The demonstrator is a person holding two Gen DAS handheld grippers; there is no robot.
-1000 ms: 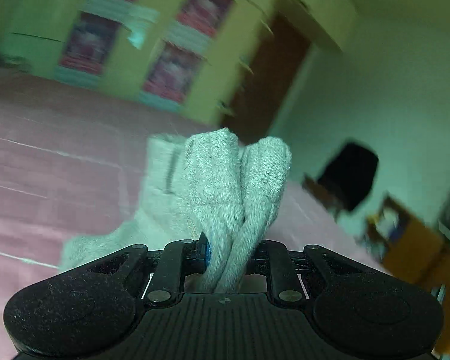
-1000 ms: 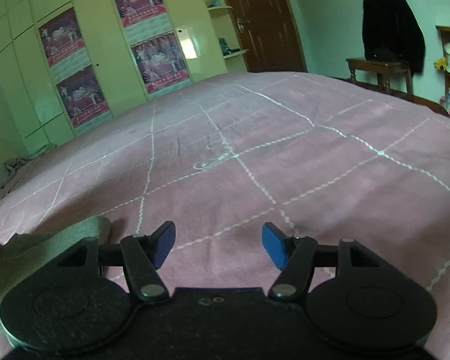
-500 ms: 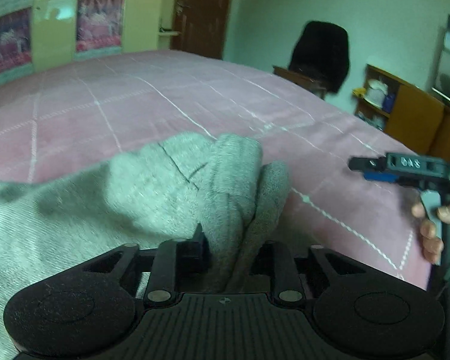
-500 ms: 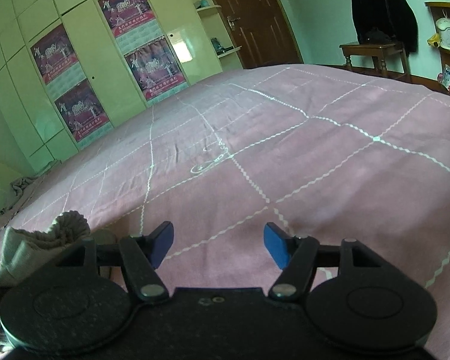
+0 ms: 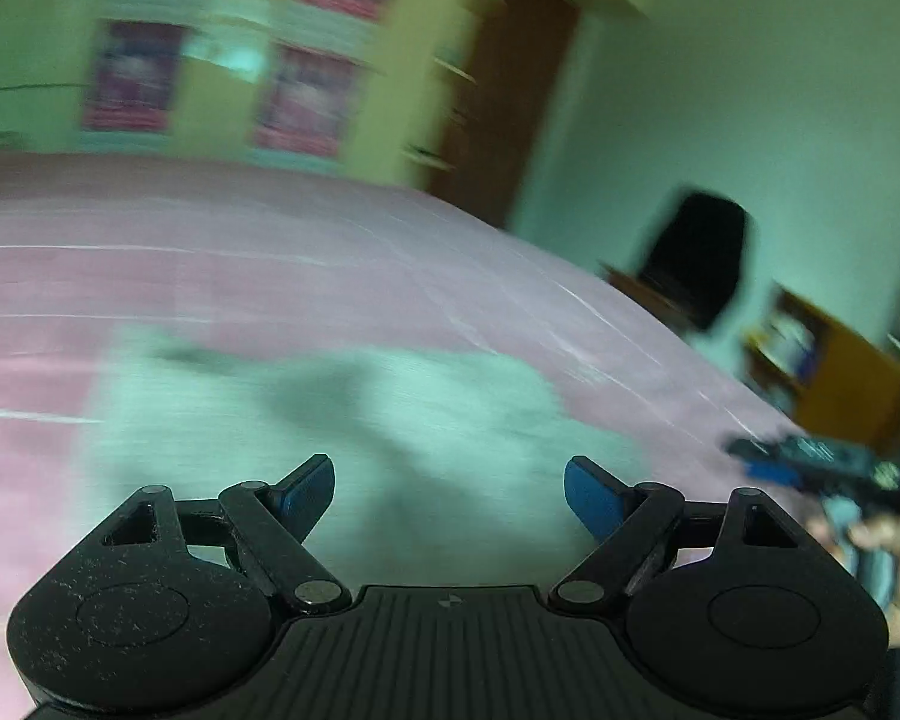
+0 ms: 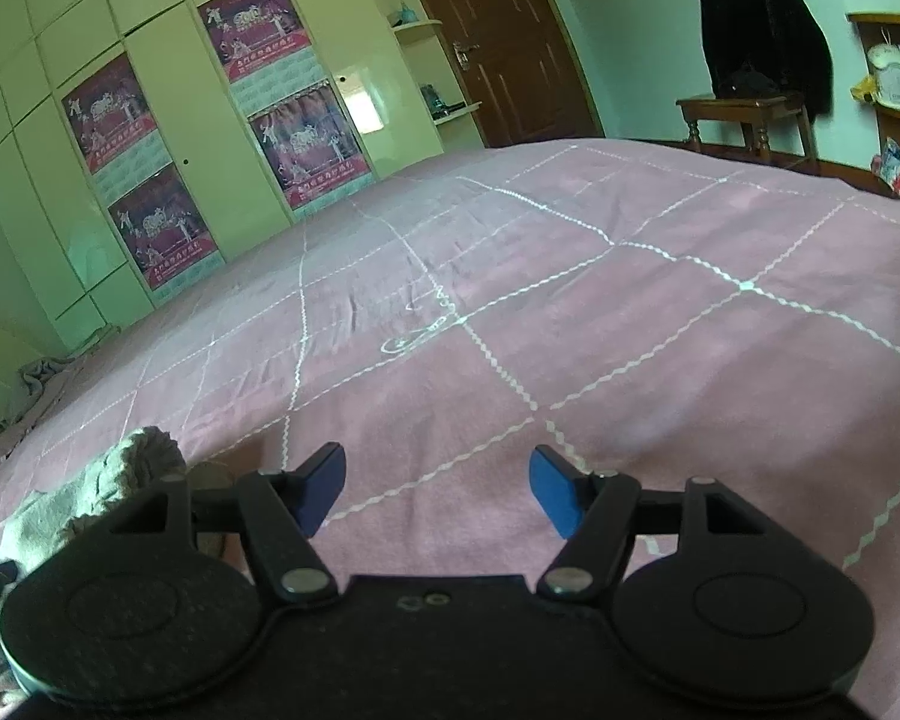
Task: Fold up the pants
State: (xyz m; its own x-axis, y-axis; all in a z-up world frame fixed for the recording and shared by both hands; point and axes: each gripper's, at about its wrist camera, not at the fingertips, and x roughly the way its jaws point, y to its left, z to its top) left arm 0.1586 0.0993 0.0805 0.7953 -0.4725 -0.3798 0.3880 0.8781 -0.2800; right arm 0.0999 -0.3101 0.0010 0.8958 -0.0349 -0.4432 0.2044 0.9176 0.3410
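Pink bed cover (image 6: 660, 324) was spread ahead. Grey pants (image 5: 342, 420) were seen below the opening, empty left gripper (image 5: 449, 495). Nothing was held by the wide right gripper (image 6: 437, 489).

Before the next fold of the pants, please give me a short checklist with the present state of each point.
1. Left gripper free of cloth: ok, jaws opening, nothing pinched.
2. Right gripper open and empty: ok.
3. Pants lying on the bed: ok.
4. Pants folded flat and even: cannot tell, left view blurred.
5. Cuff tucked in: cannot tell, but it looks bunched.
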